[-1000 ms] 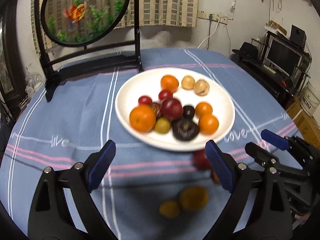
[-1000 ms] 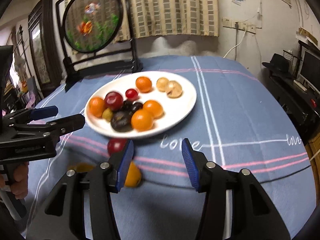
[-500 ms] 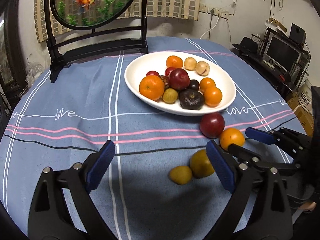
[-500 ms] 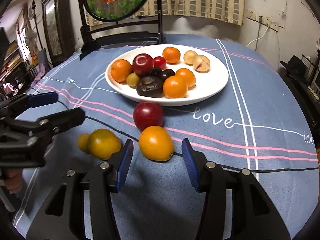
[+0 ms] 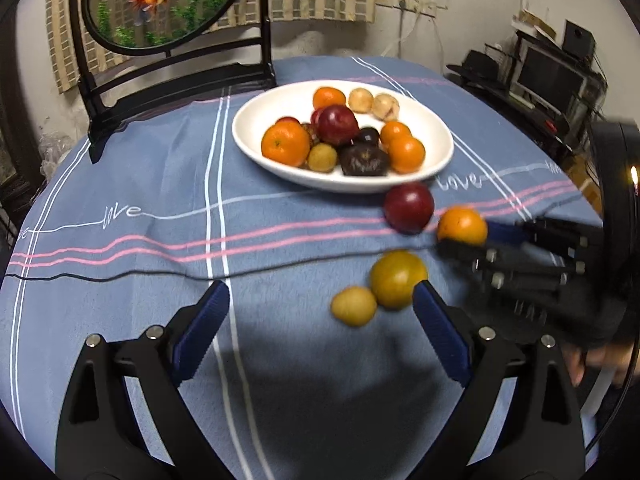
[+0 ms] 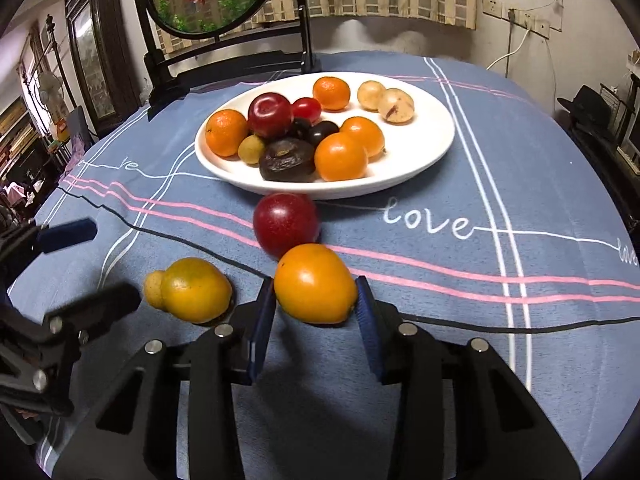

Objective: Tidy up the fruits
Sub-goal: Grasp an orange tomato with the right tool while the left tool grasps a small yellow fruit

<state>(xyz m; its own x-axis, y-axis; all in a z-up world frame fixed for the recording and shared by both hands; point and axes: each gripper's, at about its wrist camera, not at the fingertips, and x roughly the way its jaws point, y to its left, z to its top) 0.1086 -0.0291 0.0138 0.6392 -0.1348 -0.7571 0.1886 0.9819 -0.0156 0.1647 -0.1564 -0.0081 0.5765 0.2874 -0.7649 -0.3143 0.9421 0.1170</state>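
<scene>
Fruits are what I am sorting, and most already sit on the white plate [image 5: 248, 136] at twelve o'clock in the left wrist view. Four lie loose on the blue tablecloth [image 5: 140, 184]: a red plum [image 5: 409, 207] just below the plate's rim at one o'clock, an orange [image 5: 462, 225] beside it, a yellow-green citrus [image 5: 398, 279] and a small yellow fruit [image 5: 354, 306] touching it at two o'clock. My left gripper [image 5: 322, 332] hangs wide apart over bare cloth, holding nothing. The right gripper [image 5: 486, 238] reaches in from three o'clock around the orange, though blur hides the contact.

From the right wrist view, the orange [image 6: 315, 283] sits dead centre between the blue pads [image 6: 262, 320] of the right gripper [image 6: 316, 312], narrowed so both pads seem to touch its sides; I judge it gripped, or very nearly. The plum [image 6: 286, 230] sits touching or almost touching the orange at twelve o'clock, with the plate [image 6: 420, 164] beyond. The yellow-green citrus [image 6: 196, 290] lies at nine o'clock.

My worry: the pads hold the orange low and near their tips, so a quick lift could let the round skin squirt forward into the plum and send both rolling. Carrying it over, I could also clip the plate's near rim.
</scene>
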